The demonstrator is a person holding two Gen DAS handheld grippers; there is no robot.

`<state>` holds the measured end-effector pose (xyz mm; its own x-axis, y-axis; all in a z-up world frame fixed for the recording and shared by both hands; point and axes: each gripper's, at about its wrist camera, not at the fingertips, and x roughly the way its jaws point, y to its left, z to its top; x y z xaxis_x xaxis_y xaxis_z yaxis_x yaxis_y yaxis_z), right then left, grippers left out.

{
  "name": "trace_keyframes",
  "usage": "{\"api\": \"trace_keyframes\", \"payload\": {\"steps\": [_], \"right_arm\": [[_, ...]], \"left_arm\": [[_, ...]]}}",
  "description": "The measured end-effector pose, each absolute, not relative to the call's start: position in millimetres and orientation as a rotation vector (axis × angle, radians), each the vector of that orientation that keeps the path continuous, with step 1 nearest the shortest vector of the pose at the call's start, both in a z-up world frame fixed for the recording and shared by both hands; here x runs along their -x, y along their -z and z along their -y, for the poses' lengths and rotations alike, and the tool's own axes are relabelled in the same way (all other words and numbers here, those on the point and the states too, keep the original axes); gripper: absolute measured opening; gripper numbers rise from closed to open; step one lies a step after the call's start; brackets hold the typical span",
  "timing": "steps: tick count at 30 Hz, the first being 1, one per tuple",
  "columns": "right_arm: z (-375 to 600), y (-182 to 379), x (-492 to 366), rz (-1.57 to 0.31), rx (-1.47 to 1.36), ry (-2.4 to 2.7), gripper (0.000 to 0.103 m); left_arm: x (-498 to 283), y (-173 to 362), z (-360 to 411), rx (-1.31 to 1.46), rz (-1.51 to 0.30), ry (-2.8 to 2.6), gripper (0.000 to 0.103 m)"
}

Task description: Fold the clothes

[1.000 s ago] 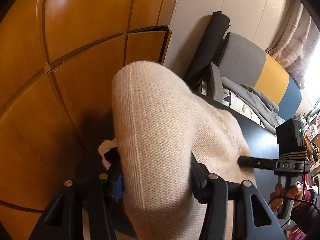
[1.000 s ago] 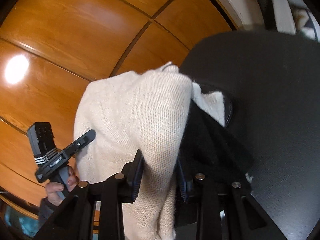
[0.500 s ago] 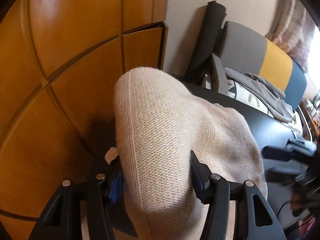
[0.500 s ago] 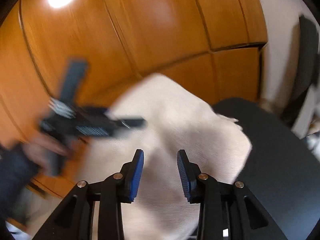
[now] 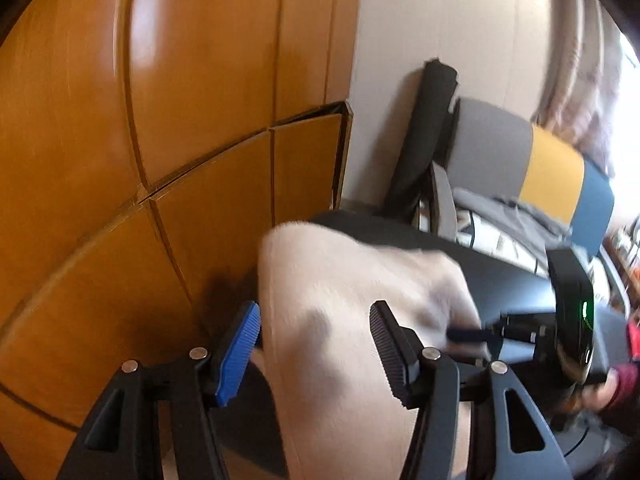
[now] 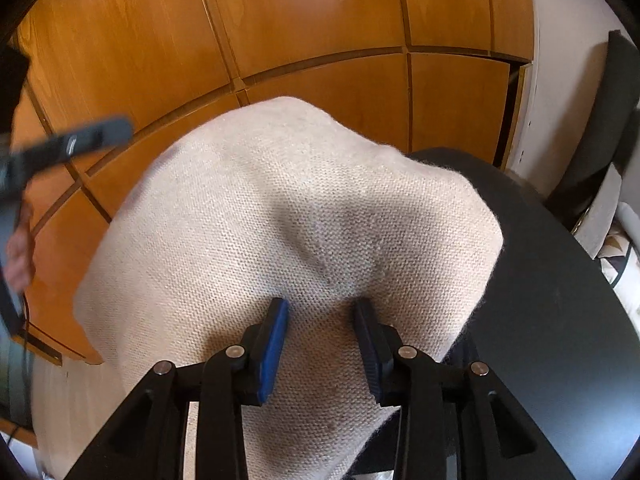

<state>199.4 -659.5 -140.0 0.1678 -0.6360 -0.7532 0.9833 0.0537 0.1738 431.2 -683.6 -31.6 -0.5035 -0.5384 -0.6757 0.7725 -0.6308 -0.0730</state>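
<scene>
A cream knitted sweater [image 6: 288, 216] lies mounded on a black counter [image 6: 560, 280], bunched at the counter's edge nearest a wall of glossy orange-brown wood panels [image 6: 320, 20]. Part of it appears to spill past that edge. The knit is soft, thick and finely looped, with rounded humps and one shallow crease.

The right gripper [image 6: 322, 344] has its jaws parted, with the knit between them but not pinched. The left gripper [image 5: 316, 340] likewise has its jaws spread wide either side of the cloth, gripping nothing.

With neither gripper holding it, the overhanging weight could drag the sweater off the smooth counter. A jaw closing on loose loops could also catch a single layer and pull the mound apart.

Beyond stand a chair [image 5: 520, 160] upholstered in grey, yellow and blue.
</scene>
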Motion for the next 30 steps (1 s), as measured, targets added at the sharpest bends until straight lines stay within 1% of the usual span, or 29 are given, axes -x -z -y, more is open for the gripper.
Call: {"api": "trace_keyframes", "payload": {"steps": [3,6,8,9,11,16,19,23,27,30], "right_arm": [[650,140,-201,-0.565,-0.765,1.318,0.037],[645,148,-206,-0.620,-0.753,1.313,0.037],[642,150,-207,-0.628,-0.752,1.310,0.036],[640,151,-208,-0.632,-0.751,1.309,0.036],[637,150,-208,-0.630,-0.763,1.303,0.037],[626,138,-211,-0.635,-0.780,1.300,0.038],[619,133,-209,-0.603,-0.802,1.288,0.040],[608,130,-208,-0.586,-0.802,1.282,0.040],[598,134,-216,-0.600,-0.795,1.283,0.040],[593,136,-223,-0.630,-0.788,1.292,0.040]], "left_arm": [[-435,70,675,-0.889,-0.510,2.105,0.058],[-441,111,666,-0.886,-0.560,2.083,0.059],[-446,120,664,-0.821,-0.623,2.080,0.060],[-448,120,663,-0.797,-0.655,2.074,0.060],[-443,112,659,-0.784,-0.638,2.058,0.059],[-437,61,643,-0.686,-0.480,2.099,0.058],[-425,47,648,-0.693,-0.402,2.128,0.058],[-399,51,663,-0.764,-0.360,2.118,0.058],[-396,70,675,-0.804,-0.383,2.036,0.058],[-398,84,676,-0.776,-0.419,2.000,0.060]]}}
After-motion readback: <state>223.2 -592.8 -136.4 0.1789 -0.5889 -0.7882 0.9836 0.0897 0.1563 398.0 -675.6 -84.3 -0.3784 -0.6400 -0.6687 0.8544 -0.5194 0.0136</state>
